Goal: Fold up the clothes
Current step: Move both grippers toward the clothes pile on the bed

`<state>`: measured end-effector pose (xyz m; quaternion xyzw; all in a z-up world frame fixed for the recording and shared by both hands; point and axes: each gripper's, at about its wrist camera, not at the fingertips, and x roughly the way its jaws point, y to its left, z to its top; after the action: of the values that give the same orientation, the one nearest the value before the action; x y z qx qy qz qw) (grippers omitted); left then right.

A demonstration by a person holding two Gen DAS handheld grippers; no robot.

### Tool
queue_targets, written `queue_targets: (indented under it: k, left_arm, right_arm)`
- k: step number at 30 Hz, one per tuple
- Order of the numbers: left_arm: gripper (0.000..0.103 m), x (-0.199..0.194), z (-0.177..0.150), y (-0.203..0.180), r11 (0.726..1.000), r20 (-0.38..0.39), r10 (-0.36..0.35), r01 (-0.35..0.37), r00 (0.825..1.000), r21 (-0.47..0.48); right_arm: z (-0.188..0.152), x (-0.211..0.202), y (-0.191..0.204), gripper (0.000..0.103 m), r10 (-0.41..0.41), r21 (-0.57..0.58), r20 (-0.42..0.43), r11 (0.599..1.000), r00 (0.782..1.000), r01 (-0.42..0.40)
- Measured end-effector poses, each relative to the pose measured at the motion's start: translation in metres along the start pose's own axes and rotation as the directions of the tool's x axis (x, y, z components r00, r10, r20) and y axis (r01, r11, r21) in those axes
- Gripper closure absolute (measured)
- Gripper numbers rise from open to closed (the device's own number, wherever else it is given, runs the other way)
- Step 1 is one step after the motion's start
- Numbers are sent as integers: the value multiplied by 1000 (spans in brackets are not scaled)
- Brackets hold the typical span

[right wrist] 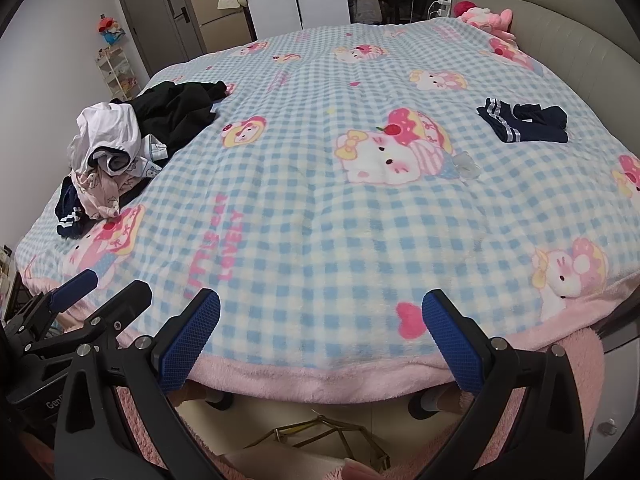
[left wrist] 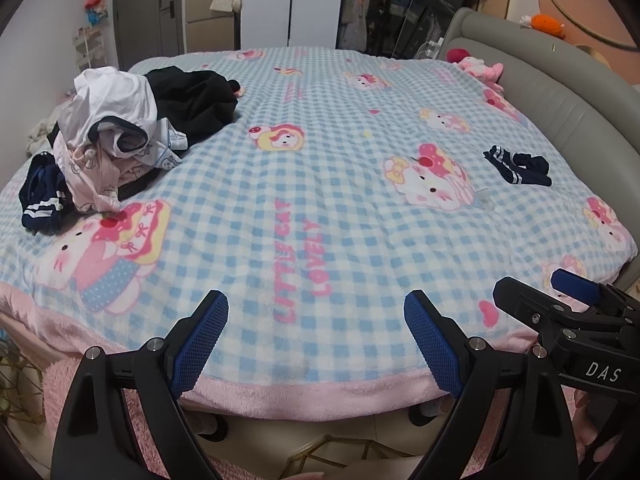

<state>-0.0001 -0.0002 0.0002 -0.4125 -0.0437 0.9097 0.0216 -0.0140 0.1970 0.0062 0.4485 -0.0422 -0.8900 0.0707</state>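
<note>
Blanket: a fluffy fleece blanket (left wrist: pixel 320 184) with blue-white squares, cartoon cats and a pink border covers the bed.
Clothes pile: a crumpled heap of clothes (left wrist: pixel 120 128) in white, black and pale pink cloth lies near the left edge of the bed.
Navy piece: a small dark navy garment (right wrist: pixel 520 120) with white stripes lies alone near the right edge, close to the grey padded headboard (left wrist: pixel 560 92).
Plush toy: a pink plush toy (right wrist: pixel 486 18) sits at the far right corner.
Left gripper: the left gripper (left wrist: pixel 316 336) hangs over the near edge, tilted downward, jaws wide apart, nothing between them.
Right gripper: the right gripper (right wrist: pixel 320 336) is beside it, the same pose, jaws also apart and empty.
</note>
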Motion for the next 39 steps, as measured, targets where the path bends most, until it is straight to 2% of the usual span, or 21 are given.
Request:
queue_targets:
  k: [5, 13, 17, 22, 25, 30, 33, 36, 39]
  left_arm:
    - [11, -1, 11, 4, 999, -46, -43, 43, 998, 0]
    - [12, -4, 29, 32, 997, 17, -70, 71, 997, -41]
    - [13, -6, 39, 55, 995, 41, -55, 59, 998, -85]
    - [13, -10, 45, 106, 985, 64, 39, -27, 997, -171]
    - [14, -11, 44, 147, 966, 60, 101, -84, 993, -244]
    - [32, -12, 37, 221, 912, 43, 200, -170, 979, -372]
    - [33, -10, 36, 266, 878, 38, 233, -194, 972, -438]
    - [33, -2, 34, 306, 844, 22, 233, -191, 972, -500]
    - [33, 8, 34, 332, 829, 7, 283, -241, 959, -504]
  right_arm:
    - [6, 2, 4, 1, 7, -24, -16, 1000, 1000, -7]
    - [32, -6, 37, 1, 22, -163, 58, 987, 998, -12]
    - [48, -3, 57, 1, 68, -204, 73, 978, 995, -52]
    - [67, 17, 99, 1, 150, -270, 40, 954, 988, -133]
    - [71, 31, 138, 5, 174, -332, 15, 930, 985, -160]
    - [80, 56, 204, 7, 236, -410, -10, 885, 972, -220]
    - [87, 76, 241, 14, 278, -427, -48, 863, 959, -271]
    - [92, 97, 279, 15, 301, -447, -82, 841, 950, -305]
    - [92, 121, 319, 22, 298, -469, -123, 823, 946, -320]
